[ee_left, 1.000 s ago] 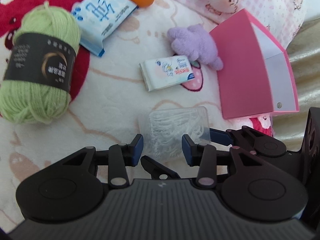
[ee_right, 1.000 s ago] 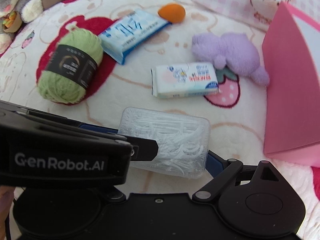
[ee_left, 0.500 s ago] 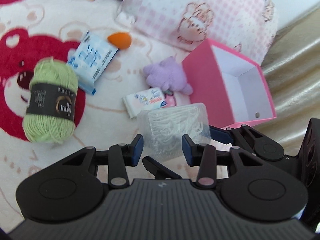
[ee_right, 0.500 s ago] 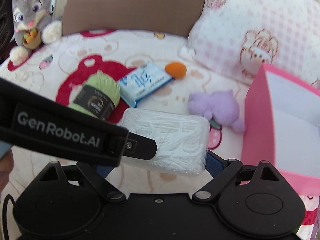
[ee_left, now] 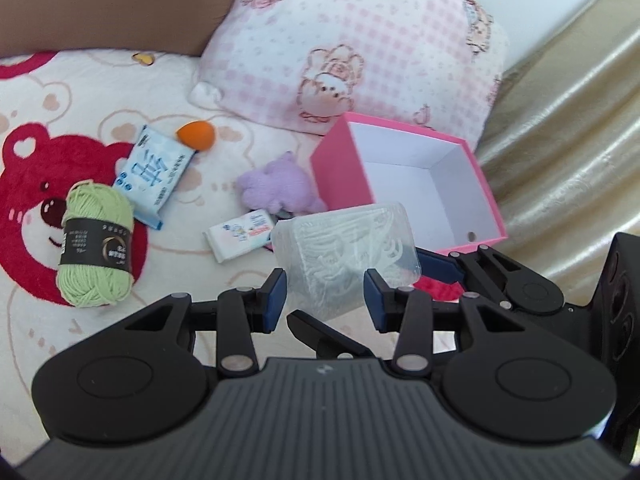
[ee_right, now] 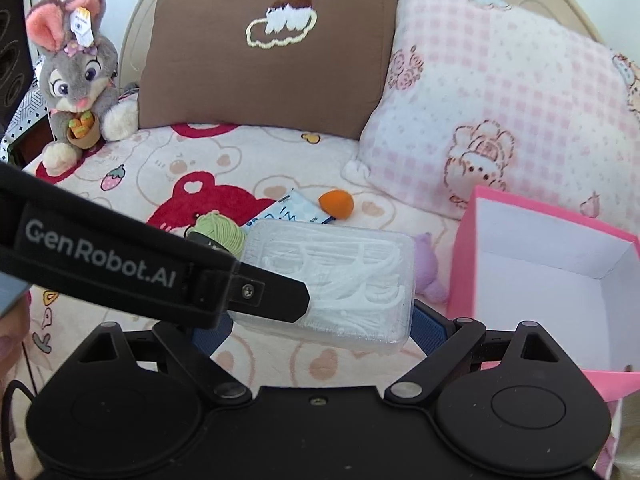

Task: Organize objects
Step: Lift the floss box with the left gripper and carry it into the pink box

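Right gripper [ee_right: 316, 326] clamped on clear floss-pick box [ee_right: 336, 280], blue pads at both short ends; box off blanket [ee_left: 120, 128], just left of pink box [ee_left: 404, 176] as left wrist view shows it. Left gripper [ee_left: 325, 294] narrow gap, pads beside floss-pick box; contact cannot tell. Pink box open, white inside. Purple plush [ee_left: 276, 188] touching pink box's left wall. Tissue pack [ee_left: 240, 234] just below plush. Green yarn [ee_left: 96, 240], blue wipes pack [ee_left: 154, 176], orange sponge [ee_left: 196, 135] well left of pink box.

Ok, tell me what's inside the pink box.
The pink box shows only bare white walls and floor, with a small hole low in one wall. The clear floss-pick case and a hand-held gripper cover its near corner, so that part stays unseen.
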{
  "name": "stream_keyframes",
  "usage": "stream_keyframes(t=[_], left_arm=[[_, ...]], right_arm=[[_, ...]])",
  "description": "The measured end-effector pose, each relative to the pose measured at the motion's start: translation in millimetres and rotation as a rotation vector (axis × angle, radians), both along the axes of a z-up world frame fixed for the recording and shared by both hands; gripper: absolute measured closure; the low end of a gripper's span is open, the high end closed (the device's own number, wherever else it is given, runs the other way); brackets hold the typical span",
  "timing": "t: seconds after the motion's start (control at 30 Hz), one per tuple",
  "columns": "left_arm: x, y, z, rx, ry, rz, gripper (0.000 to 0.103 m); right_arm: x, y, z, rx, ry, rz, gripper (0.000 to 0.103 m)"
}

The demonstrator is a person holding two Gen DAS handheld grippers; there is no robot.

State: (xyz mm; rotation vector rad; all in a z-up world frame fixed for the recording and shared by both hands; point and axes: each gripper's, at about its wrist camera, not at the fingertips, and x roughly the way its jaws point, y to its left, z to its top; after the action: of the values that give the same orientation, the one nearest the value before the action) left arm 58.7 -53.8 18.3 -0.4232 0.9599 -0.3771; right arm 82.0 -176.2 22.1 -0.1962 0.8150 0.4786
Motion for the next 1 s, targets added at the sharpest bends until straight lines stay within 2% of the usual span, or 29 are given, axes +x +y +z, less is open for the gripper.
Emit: stream_keyframes(t=[0.37,0.57,0.8,1.0], left_arm=[[7,-68,48,0.023,-0.058,-0.136,0.061],[22,-102,63,0.026,-0.043,-0.207,0.060],[48,-140,70,0.041,-0.040,-0.258,0.060],[83,-171,61,0.008,-0.027,-0.276,0.059]], right_arm=[[-11,-65,29,0.022,-0.043,-0.060,0.008],[-11,-96,39,0.012,-0.052,-0.085,0.008],[7,-130,44,0.007,-0.054,-0.120,0.008],[37,-159,40,-0.013,-0.034,-0.168,0.009]])
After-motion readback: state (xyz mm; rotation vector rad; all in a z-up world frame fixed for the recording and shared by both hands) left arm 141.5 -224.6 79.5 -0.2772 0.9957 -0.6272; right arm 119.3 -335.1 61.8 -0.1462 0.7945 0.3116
